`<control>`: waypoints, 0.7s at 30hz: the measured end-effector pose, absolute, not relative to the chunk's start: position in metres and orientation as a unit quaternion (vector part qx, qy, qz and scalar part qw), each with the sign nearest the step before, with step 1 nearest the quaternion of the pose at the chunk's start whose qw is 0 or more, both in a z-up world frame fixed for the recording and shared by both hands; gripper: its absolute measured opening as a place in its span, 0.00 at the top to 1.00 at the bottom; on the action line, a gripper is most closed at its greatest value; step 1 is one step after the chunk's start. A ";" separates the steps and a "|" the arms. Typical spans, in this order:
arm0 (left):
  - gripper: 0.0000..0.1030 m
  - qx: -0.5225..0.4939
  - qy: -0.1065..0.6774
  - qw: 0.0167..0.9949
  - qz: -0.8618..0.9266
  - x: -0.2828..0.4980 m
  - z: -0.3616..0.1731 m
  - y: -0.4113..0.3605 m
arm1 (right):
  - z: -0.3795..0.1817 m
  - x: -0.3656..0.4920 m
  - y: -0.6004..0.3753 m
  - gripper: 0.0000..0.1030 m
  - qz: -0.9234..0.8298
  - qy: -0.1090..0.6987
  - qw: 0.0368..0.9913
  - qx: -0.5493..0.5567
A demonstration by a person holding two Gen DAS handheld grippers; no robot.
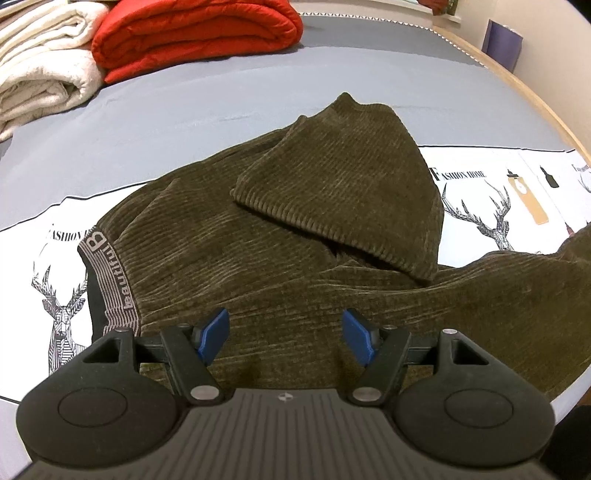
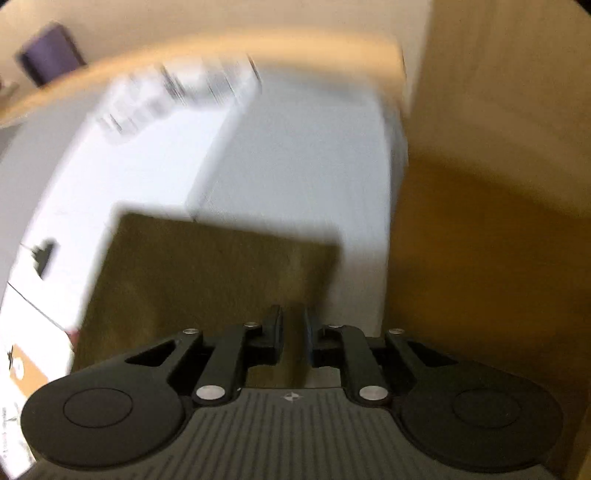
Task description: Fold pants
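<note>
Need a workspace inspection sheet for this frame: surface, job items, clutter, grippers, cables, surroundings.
Surface: bed with a grey sheet; white deer-print cloth spread across it.
Job's things: olive corduroy pants lying crumpled on the cloth, one leg end folded back on top, waistband at the left.
Clutter: folded red quilt and cream blanket at the far edge.
Grippers: left gripper open above the pants, nothing between the fingers; right gripper slightly parted over a pant leg, picture blurred, no grip visible.
Cables: nothing seen.
Surroundings: wooden bed rim, beige wall, purple object beside the wall.
</note>
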State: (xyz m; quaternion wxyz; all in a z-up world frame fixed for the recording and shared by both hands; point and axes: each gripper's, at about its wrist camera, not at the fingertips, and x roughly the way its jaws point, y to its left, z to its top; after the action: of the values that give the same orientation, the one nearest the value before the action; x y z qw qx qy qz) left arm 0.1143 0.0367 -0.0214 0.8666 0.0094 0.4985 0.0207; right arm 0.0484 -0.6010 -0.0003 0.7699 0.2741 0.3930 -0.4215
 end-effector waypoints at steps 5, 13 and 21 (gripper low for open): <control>0.28 0.018 0.501 0.865 0.019 0.119 -0.024 0.036 | 0.021 0.086 -0.560 0.62 -0.288 0.334 0.859 0.258; 0.27 0.025 0.510 0.859 0.025 0.122 -0.031 0.038 | -0.065 0.170 -0.524 0.58 -0.190 0.464 0.809 0.308; 0.27 0.020 0.513 0.857 0.040 0.130 -0.033 0.051 | -0.071 0.197 -0.521 0.95 -0.264 0.455 0.815 0.242</control>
State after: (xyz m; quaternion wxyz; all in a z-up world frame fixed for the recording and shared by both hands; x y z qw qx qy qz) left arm 0.1302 0.0506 -0.0332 0.8574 0.0205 0.5126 0.0403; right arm 0.1970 -0.5207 -0.0709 0.8152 0.2422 0.4552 -0.2638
